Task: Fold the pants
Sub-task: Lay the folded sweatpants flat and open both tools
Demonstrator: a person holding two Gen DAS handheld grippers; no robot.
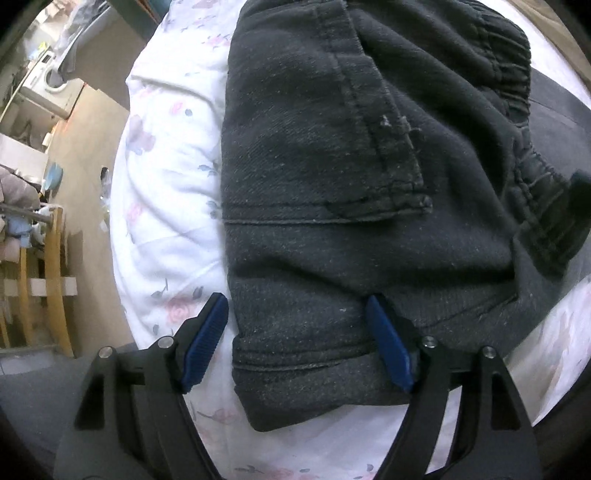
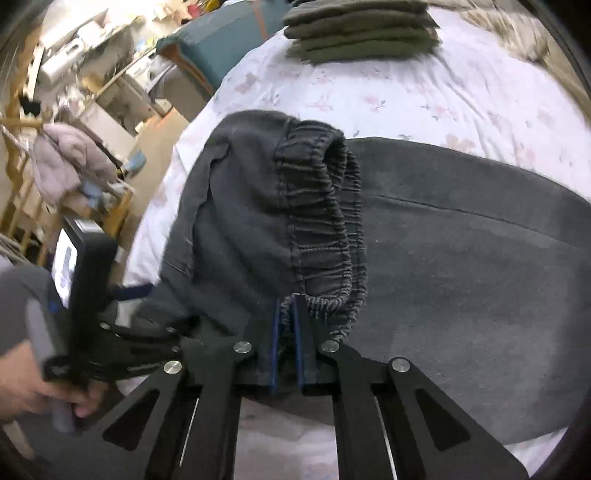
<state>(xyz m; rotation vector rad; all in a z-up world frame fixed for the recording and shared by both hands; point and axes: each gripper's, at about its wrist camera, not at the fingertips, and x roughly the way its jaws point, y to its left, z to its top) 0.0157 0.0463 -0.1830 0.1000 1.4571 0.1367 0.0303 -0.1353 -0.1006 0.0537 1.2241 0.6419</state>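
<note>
Dark grey pants lie partly folded on a floral white bedsheet. My left gripper is open, its blue pads straddling the folded edge near me. In the right wrist view my right gripper is shut on the elastic waistband, holding it lifted and doubled over the rest of the pants. The left gripper's body and the hand that holds it show at the lower left of that view.
A stack of folded olive garments sits at the far side of the bed. Beyond the bed's left edge are wooden chairs, a pink jacket, boxes and a washing machine.
</note>
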